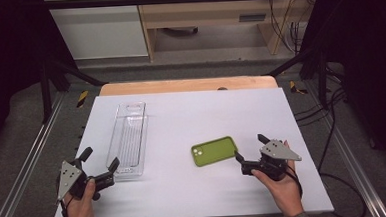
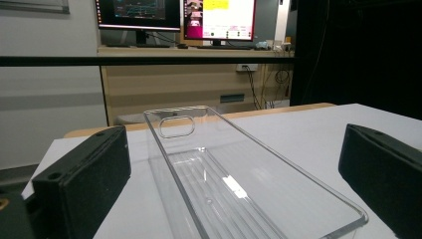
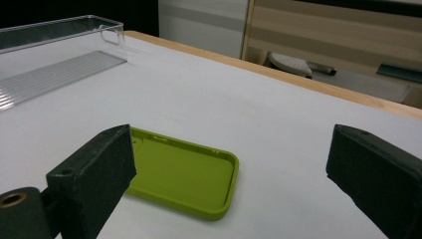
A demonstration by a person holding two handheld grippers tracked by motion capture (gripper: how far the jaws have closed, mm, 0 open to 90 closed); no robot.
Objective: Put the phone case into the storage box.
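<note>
Glossy clear plastic tray; matt green case.

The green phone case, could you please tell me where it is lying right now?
In the high view the green phone case lies open side up on the white table, right of centre, just ahead of the right claw and well right of the clear tray.

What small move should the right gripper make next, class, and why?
Probably ease the right gripper forward so its open jaws straddle the green case. The case lies flat on the table, hollow side up, just ahead of the jaws and untouched. The left gripper already waits, open, at the clear tray.
</note>
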